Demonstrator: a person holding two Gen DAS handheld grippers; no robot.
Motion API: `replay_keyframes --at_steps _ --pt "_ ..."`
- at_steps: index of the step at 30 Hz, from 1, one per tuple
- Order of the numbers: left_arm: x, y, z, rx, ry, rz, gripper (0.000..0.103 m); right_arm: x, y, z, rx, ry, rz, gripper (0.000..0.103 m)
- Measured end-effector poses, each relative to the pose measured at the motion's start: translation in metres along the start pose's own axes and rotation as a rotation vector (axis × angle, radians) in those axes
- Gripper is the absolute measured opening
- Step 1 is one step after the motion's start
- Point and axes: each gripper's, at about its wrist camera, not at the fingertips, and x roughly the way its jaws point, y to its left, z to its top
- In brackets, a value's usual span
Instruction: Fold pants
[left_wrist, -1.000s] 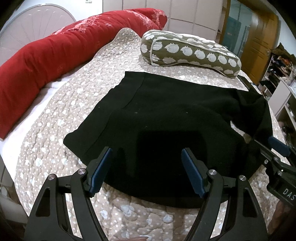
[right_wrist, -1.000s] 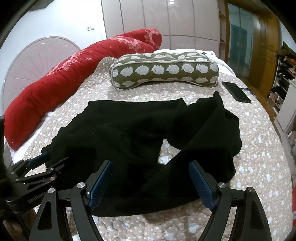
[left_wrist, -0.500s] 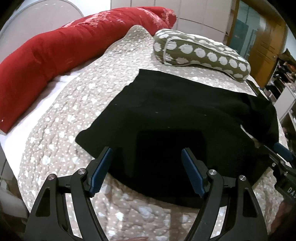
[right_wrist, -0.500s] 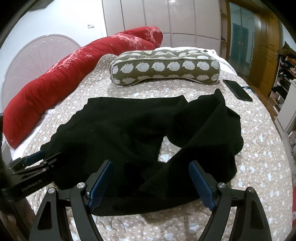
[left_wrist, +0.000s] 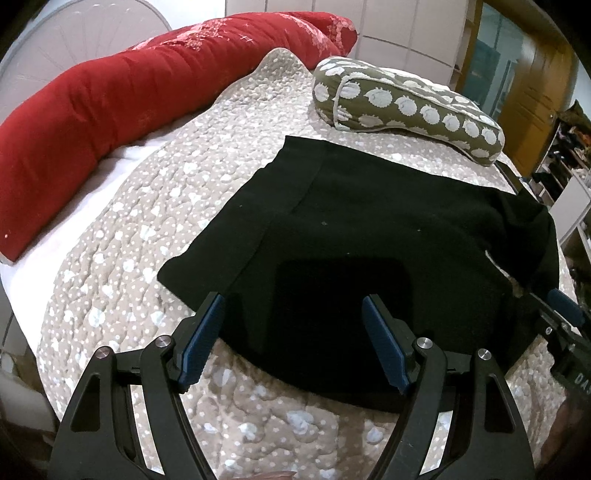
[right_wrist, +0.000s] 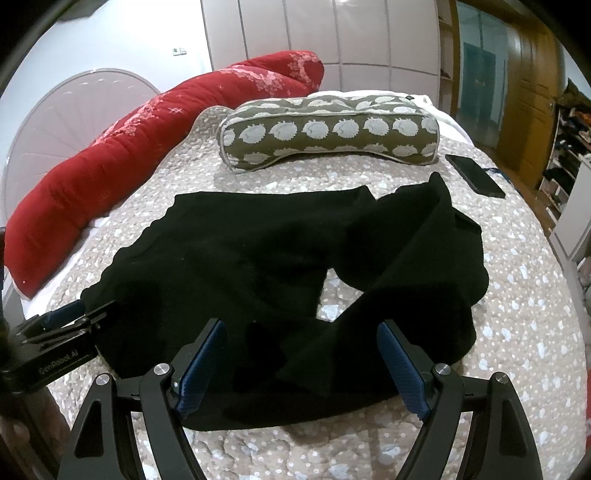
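Note:
Black pants (left_wrist: 369, 236) lie spread on the quilted bed, waist end to the left and legs bunched to the right; they also show in the right wrist view (right_wrist: 258, 266), where the legs lie crossed and rumpled (right_wrist: 424, 258). My left gripper (left_wrist: 293, 339) is open and empty, just above the near hem of the pants. My right gripper (right_wrist: 301, 365) is open and empty over the near edge of the pants. Each gripper shows in the other's view: the right one (left_wrist: 561, 332), the left one (right_wrist: 62, 325).
A long red bolster (left_wrist: 110, 110) runs along the left. An olive patterned pillow (right_wrist: 328, 129) lies behind the pants. A black phone (right_wrist: 474, 181) lies on the quilt (right_wrist: 517, 295) at the far right. Wardrobes and a wooden door stand beyond the bed.
The left gripper has pulled back and shifted left, so the pants sit further right in its view. The right gripper has barely moved. Both stayed open.

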Motion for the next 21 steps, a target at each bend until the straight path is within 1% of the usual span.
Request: replay_keyframes --at_steps 3,8,11,13,15,16,17,18,19,21 --pt "-0.004 0.015 0.000 -0.035 0.004 -0.007 0.077 -0.001 -0.007 -0.001 0.013 -0.003 -0.010 0.083" --pt "-0.004 0.042 0.003 -0.091 -0.002 0.031 0.077 -0.001 -0.024 0.000 0.048 0.001 -0.034 0.083" --pt "0.003 0.058 0.002 -0.129 0.014 0.058 0.077 -0.004 -0.036 0.000 0.064 0.012 -0.050 0.083" --pt "0.013 0.066 0.001 -0.159 0.032 0.064 0.077 -0.012 -0.046 0.001 0.067 -0.012 -0.067 0.083" --pt "0.029 0.067 -0.002 -0.172 0.060 0.074 0.077 -0.017 -0.064 0.004 0.096 -0.030 -0.109 0.083" --pt "0.034 0.065 -0.003 -0.168 0.070 0.079 0.078 -0.017 -0.073 0.005 0.137 -0.057 -0.083 0.083" --pt "0.036 0.062 -0.004 -0.161 0.063 0.088 0.082 -0.016 -0.084 0.007 0.163 -0.060 -0.092 0.083" --pt "0.036 0.057 -0.004 -0.148 0.048 0.095 0.083 -0.015 -0.092 0.009 0.181 -0.055 -0.106 0.083" --pt "0.037 0.054 -0.002 -0.141 0.049 0.091 0.083 -0.014 -0.098 0.013 0.189 -0.031 -0.130 0.083" --pt "0.041 0.050 0.002 -0.136 0.054 0.064 0.083 -0.013 -0.106 0.021 0.198 -0.032 -0.145 0.083"
